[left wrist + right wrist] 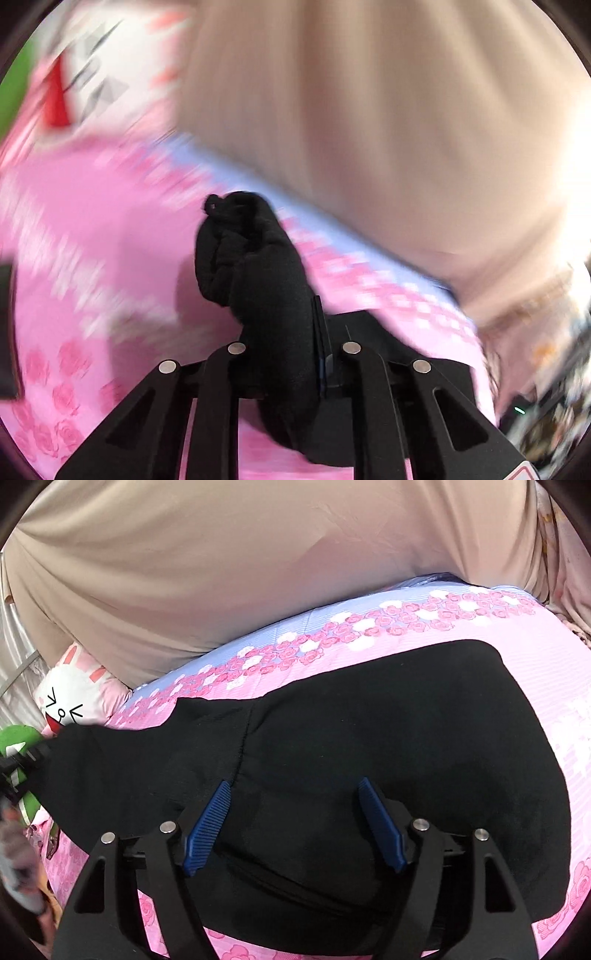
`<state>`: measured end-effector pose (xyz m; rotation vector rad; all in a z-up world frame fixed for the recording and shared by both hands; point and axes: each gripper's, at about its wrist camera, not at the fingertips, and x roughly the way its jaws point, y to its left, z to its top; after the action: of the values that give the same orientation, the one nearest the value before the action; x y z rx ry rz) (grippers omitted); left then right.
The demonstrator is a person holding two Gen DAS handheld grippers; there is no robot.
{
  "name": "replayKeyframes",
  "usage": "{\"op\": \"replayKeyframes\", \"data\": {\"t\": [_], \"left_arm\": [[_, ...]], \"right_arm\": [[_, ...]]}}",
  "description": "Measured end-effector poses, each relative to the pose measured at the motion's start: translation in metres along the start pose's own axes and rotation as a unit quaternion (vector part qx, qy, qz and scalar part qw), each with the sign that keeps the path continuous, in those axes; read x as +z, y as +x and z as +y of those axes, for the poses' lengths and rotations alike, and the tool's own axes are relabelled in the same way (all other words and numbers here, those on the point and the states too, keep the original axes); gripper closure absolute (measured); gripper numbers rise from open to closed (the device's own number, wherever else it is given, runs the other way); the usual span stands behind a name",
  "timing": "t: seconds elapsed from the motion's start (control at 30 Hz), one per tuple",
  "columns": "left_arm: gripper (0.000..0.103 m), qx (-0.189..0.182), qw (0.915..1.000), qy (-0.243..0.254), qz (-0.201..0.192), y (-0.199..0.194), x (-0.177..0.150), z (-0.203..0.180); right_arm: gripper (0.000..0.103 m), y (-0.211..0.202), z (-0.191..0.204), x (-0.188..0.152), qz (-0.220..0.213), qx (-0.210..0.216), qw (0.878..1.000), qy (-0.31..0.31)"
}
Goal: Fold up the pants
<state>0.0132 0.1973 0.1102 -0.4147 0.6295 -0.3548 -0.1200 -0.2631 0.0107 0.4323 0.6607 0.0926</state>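
Observation:
Black pants (pixel 369 731) lie spread on a pink rose-print bed sheet (pixel 535 672). My right gripper (pixel 295 786) is open just above the pants, its blue ribbed pads (pixel 207 827) apart with nothing between them. My left gripper (pixel 291 332) is shut on a bunched fold of the black pants (pixel 251 258), which sticks up past the fingers; the pads are mostly hidden by cloth. The left wrist view is motion-blurred. In the right wrist view the left gripper (pixel 22 757) shows at the far left, pulling one end of the pants.
A beige cloth (pixel 221 572) hangs behind the bed. A white cartoon-face pillow (pixel 74 694) lies at the left end of the bed, also in the left wrist view (pixel 110 55). Blurred clutter (pixel 546 413) sits beyond the bed's right edge.

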Motion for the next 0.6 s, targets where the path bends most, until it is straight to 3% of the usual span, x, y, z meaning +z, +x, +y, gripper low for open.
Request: {"op": "replayKeyframes", "data": {"t": [0.07,0.13,0.2,0.23,0.27,0.33,0.4,0.47,0.53,0.6], "left_arm": [[0.09,-0.048,0.9968,0.063,-0.007,-0.009,0.006,-0.064],[0.089,-0.084,0.9907,0.106,0.011,-0.002,0.002,-0.116],[0.076,-0.105,0.9836,0.144,0.031,0.016,-0.016,-0.161],[0.055,-0.111,0.9801,0.16,0.038,0.025,-0.028,-0.176],[0.04,-0.115,0.9789,0.164,0.041,0.03,-0.036,-0.182],[0.032,-0.127,0.9774,0.16,0.055,0.04,-0.056,-0.186],[0.03,-0.125,0.9777,0.152,0.073,0.045,-0.067,-0.179],[0.03,-0.116,0.9801,0.139,0.081,0.042,-0.07,-0.165],[0.03,-0.096,0.9837,0.126,0.086,0.04,-0.074,-0.147],[0.029,-0.067,0.9873,0.114,0.088,0.042,-0.078,-0.127]], "right_arm": [[0.033,-0.003,-0.006,0.001,-0.005,0.012,1.0,0.017],[0.033,-0.005,-0.011,0.001,-0.009,0.02,0.999,0.03],[0.033,-0.008,-0.012,0.001,-0.013,0.024,0.999,0.035],[0.033,-0.009,-0.013,0.001,-0.015,0.026,0.999,0.037],[0.033,-0.012,-0.014,0.002,-0.018,0.029,0.999,0.041],[0.033,-0.021,-0.018,0.002,-0.026,0.039,0.998,0.049],[0.032,-0.029,-0.021,0.004,-0.029,0.055,0.996,0.057],[0.022,-0.034,-0.024,0.009,-0.018,0.091,0.993,0.069],[0.012,-0.032,-0.025,0.014,-0.005,0.112,0.99,0.081],[0.012,-0.027,-0.024,0.021,0.008,0.115,0.989,0.089]]}}
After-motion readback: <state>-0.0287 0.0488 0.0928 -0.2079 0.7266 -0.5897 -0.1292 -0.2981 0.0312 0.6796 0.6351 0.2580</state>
